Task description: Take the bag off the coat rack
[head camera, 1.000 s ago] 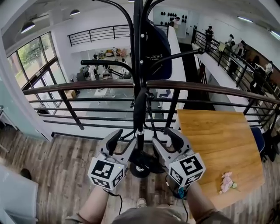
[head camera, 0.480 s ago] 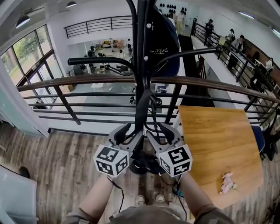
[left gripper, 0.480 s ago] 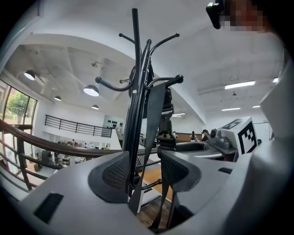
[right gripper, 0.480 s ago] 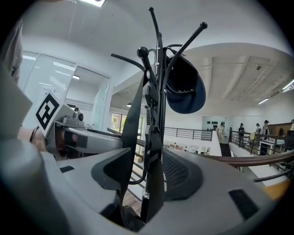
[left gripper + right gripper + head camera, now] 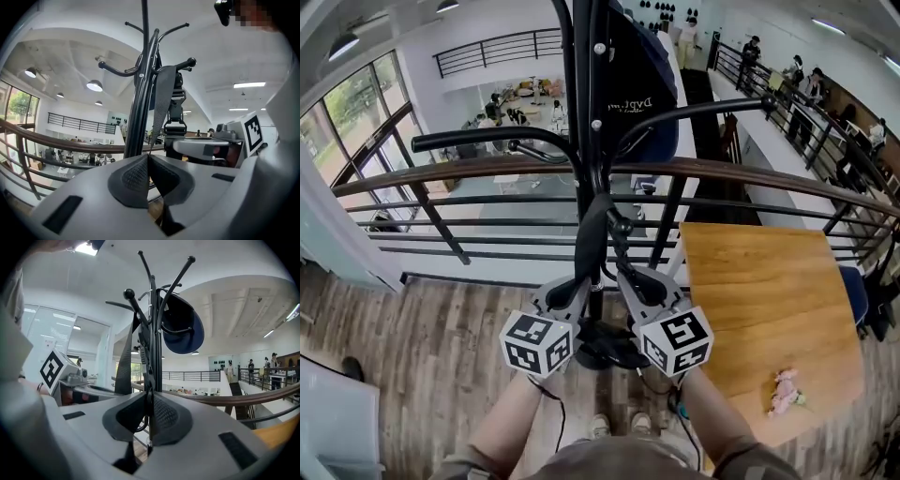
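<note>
- Bag (image 5: 639, 89) — dark, printed lettering on its face, hung high on the coat rack (image 5: 583, 122) at upper centre of the head view, just right of the black pole and above a curved hook arm
- Wide strap (image 5: 162, 101) — grey webbing, running down from the hooks beside the pole to the lower centre of the left gripper view; its lower end lies between that gripper's pads
- Narrow strap (image 5: 144, 350) — black, with a buckle, hanging close against the pole
- Left gripper (image 5: 148, 158) — clenched on the wide strap, pads pressed together with the webbing pinched between them; in the head view it sits at lower centre, left of the pole
- Right gripper (image 5: 150, 397) — jaws closing, pads already meeting on the narrow strap; at lower centre of the head view, right of the pole, just beside the left gripper
- Railing (image 5: 750, 176) — brown handrail on black bars, crossing mid-frame behind the rack
- Table (image 5: 769, 309) — wooden top, right of frame; small pink object (image 5: 786, 392) near its lower edge
- Floor (image 5: 412, 356) — wood planks, lower left
</note>
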`<state>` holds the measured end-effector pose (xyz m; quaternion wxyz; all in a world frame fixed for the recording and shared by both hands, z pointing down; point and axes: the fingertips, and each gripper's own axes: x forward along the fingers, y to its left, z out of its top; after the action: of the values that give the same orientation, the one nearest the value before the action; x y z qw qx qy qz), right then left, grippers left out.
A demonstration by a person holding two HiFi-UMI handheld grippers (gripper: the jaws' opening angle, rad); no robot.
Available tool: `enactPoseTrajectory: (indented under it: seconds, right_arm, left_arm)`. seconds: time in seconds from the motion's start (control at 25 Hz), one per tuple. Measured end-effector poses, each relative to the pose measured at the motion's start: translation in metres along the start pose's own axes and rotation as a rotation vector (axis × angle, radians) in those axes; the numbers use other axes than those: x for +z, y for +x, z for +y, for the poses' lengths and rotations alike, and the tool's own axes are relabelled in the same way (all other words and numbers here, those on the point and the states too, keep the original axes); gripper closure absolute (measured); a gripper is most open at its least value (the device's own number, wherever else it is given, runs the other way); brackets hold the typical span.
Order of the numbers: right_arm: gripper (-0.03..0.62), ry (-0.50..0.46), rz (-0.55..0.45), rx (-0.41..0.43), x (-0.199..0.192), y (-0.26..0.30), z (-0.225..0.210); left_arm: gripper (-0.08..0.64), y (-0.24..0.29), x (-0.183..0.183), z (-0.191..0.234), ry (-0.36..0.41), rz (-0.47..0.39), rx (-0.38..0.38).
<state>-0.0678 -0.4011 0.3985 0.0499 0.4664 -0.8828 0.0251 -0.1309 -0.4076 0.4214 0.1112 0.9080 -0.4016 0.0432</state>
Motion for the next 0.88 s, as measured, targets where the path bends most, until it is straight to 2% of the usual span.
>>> enactPoseTrajectory:
  seconds: [0.28,0.6,0.88]
  right_arm:
    - [0.54,0.057,-0.057,0.02,0.021,-0.027,-0.006]
    - [0.54,0.053,-0.205,0.093,0.092,-0.068,-0.009]
    - [0.54,0.063,-0.326,0.067,0.147,-0.129,-0.032]
  left_arm:
    - [0.543,-0.023,0.018,-0.013,0.009,-0.033,0.012]
    - [0.543,-0.057,0.089,-0.043,-0.044,-0.203,-0.003]
    - [0.543,-0.064,0.142,-0.101,0.031,-0.289,-0.078]
